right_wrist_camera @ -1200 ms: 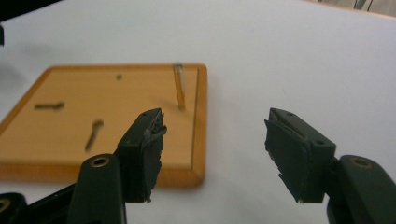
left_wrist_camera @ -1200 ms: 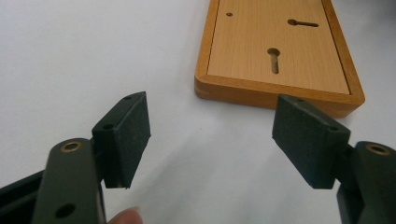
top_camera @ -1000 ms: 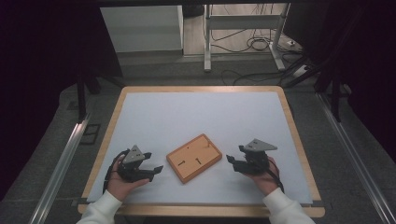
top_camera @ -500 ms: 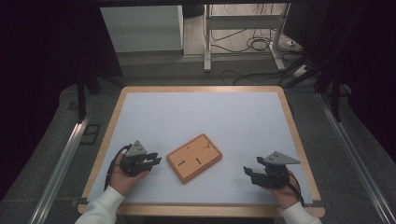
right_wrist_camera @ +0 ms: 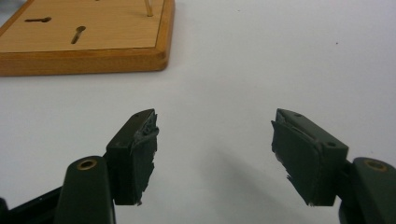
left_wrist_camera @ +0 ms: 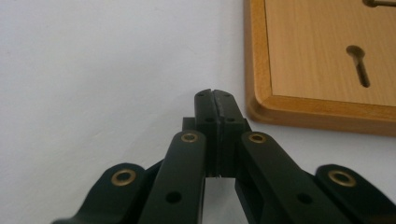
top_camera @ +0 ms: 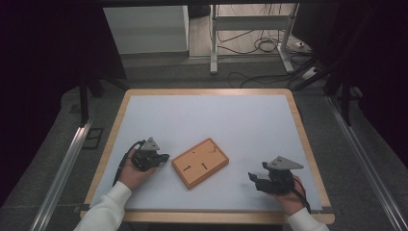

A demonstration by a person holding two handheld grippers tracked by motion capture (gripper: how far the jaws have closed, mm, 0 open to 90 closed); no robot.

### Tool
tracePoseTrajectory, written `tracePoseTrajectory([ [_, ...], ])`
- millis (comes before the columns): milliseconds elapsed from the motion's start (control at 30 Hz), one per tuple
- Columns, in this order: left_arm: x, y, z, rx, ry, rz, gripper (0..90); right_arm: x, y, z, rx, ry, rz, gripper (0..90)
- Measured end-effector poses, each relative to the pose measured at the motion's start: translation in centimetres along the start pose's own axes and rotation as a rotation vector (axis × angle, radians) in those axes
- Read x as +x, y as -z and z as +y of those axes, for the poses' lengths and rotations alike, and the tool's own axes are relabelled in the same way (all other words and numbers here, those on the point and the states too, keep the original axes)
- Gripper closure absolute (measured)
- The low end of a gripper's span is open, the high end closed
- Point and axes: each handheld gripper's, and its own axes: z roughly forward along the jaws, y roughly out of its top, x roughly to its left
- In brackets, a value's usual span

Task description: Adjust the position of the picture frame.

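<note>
The left gripper had its 2 jaws pressed together on nothing, tips just beside the wooden board's near corner. The right gripper held its jaws wide apart over bare white table surface, well apart from the board. In the high view, the board lay flat and angled between the 2 grippers, nearer the left one.
</note>
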Motion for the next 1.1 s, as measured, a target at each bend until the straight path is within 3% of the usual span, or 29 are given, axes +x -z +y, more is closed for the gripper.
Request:
tracePoseTrajectory([
  [300,-0.1,-1.0,1.0,0.015,-0.038,-0.029,89.9,0.1,0.1,0.1,-0.006,0.001,-0.009,31.2],
  [500,-0.3,-1.1,1.0,0.017,-0.031,-0.057,90.0,-0.1,0.3,0.1,-0.012,-0.005,-0.014,31.2],
  [767,-0.7,-1.0,0.9,0.031,-0.058,-0.033,90.0,-0.2,0.3,0.1,-0.014,-0.005,-0.017,31.2],
  [1000,-1.2,-0.9,0.6,0.027,-0.067,-0.051,90.0,-0.3,0.3,0.1,-0.014,-0.008,-0.019,31.1],
  [1100,-1.8,-0.9,0.5,0.032,-0.089,-0.07,90.0,-0.4,0.3,0.1,-0.015,-0.008,-0.02,31.2],
])
